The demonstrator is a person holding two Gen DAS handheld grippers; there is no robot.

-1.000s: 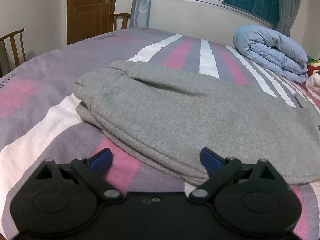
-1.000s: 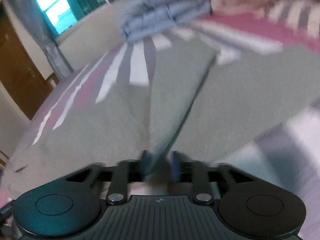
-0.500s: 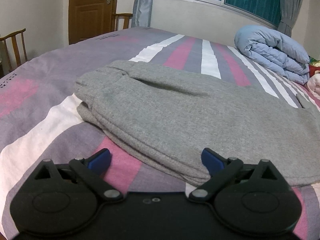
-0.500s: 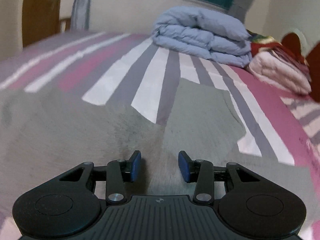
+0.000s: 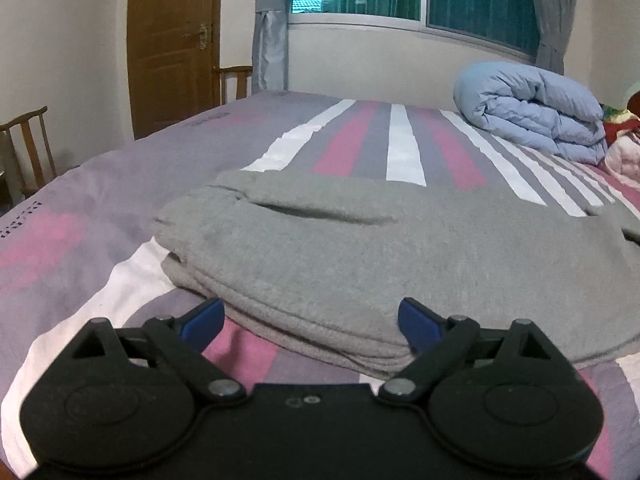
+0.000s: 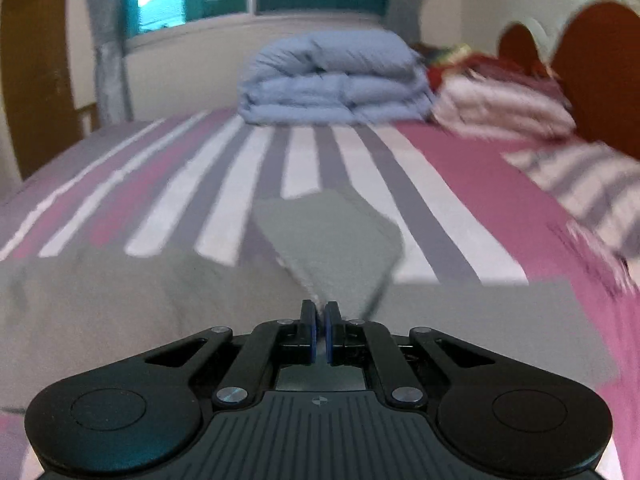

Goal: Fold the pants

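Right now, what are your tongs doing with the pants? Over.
Left tongs open, at the folded edge of the gray pants. Right tongs shut on the pants' fabric. Blue comforter far back, nothing in the way.

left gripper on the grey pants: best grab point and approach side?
Likely the near layered edge of the grey pants, approached level from the bed's front edge. The folded layers stack there into a thick lip facing the left gripper, whose jaws stand open on either side of it. The right gripper is already shut on cloth further along.
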